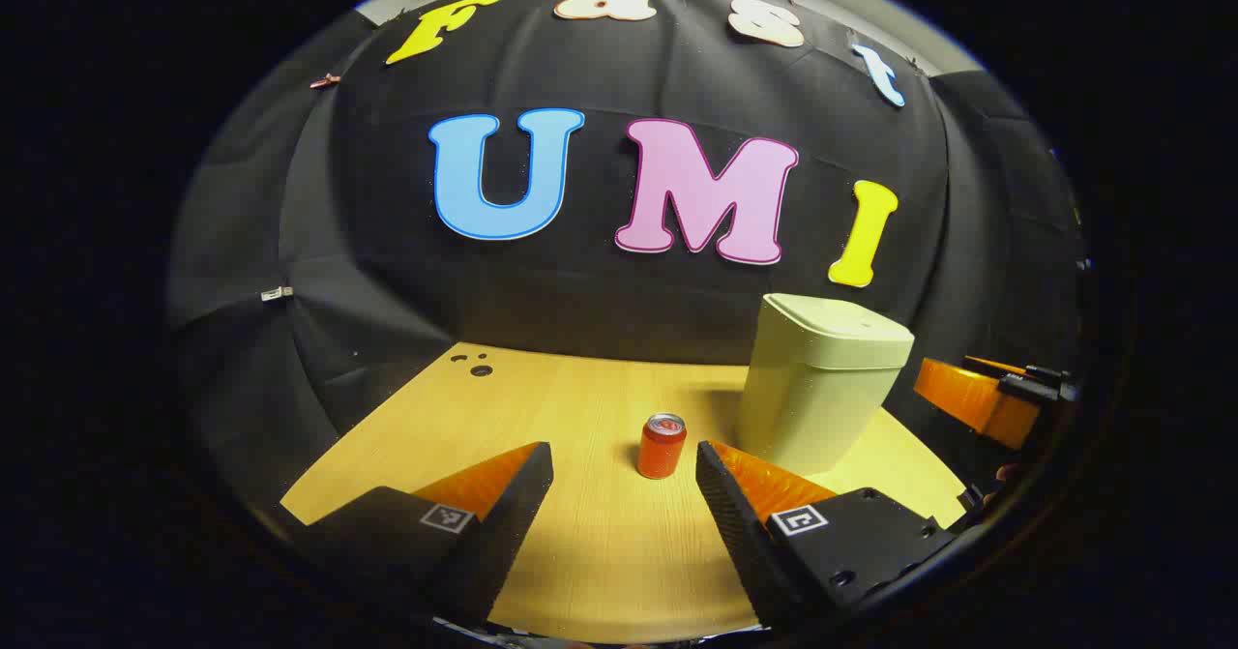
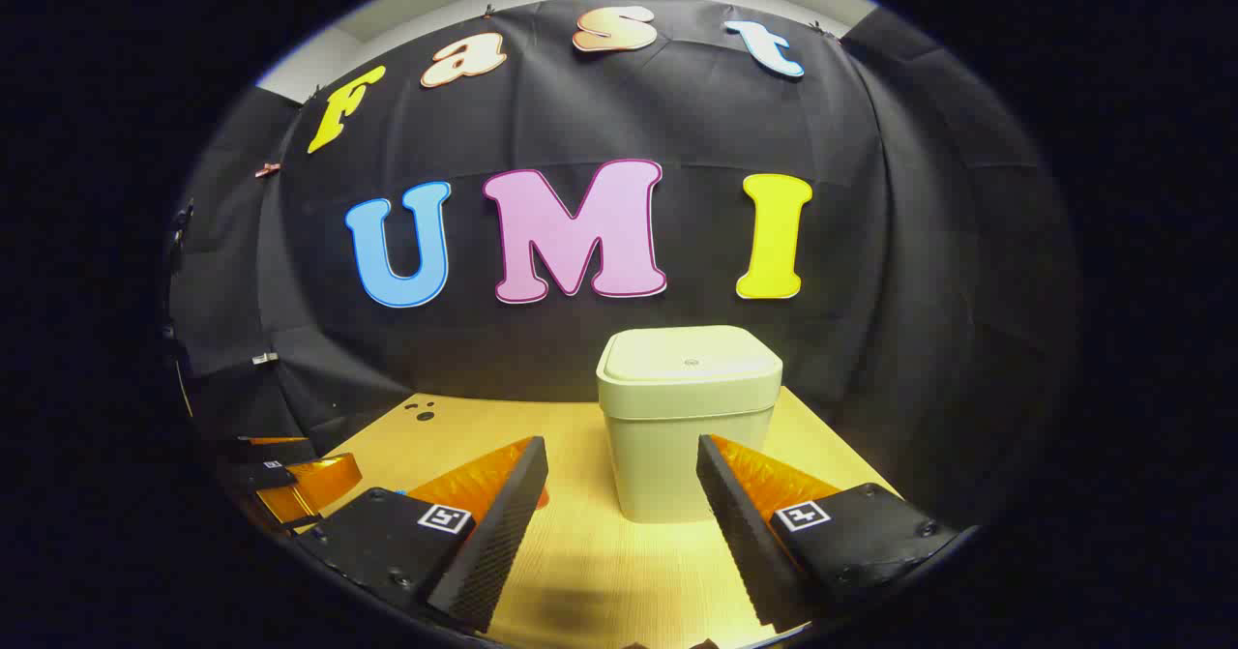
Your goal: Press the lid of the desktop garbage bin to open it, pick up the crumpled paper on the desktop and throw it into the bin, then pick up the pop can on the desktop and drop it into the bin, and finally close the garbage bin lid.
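Observation:
The pale green garbage bin (image 2: 689, 417) stands on the wooden table, its lid (image 2: 692, 354) down flat. My right gripper (image 2: 622, 460) is open just in front of the bin, a finger on either side of its lower front, not touching it. In the left gripper view a red pop can (image 1: 663, 446) stands upright to the left of the bin (image 1: 822, 378). My left gripper (image 1: 624, 465) is open, with the can a short way ahead of the gap between its fingers.
The table (image 1: 580, 552) ends at the black cloth wall behind the bin. Small dark holes (image 1: 474, 367) mark its far left corner. The right gripper's fingers (image 1: 972, 398) show past the bin in the left gripper view; the left gripper's fingers (image 2: 309, 480) show low left in the right gripper view.

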A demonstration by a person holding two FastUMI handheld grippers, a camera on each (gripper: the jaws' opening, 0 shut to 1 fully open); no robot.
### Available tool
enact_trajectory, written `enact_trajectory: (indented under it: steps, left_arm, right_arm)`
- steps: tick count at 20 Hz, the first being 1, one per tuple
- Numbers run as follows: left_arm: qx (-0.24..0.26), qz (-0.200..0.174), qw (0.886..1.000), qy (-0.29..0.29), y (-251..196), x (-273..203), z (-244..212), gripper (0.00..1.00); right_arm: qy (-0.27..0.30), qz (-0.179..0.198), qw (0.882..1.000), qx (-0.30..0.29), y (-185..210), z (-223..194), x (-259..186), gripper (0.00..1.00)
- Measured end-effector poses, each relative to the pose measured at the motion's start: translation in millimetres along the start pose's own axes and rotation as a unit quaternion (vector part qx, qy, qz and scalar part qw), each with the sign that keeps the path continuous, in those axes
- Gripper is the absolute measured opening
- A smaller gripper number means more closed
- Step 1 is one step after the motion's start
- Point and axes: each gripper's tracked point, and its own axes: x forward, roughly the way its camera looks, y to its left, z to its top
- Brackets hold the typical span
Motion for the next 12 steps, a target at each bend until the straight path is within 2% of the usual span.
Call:
enact_trajectory:
  steps: [12]
  left_arm:
    - [0.003,0.013,1.0,0.007,15.1,25.0,-3.2,0.95]
  right_arm:
    - [0.019,0.013,1.0,-0.014,11.7,-8.9,28.2,0.98]
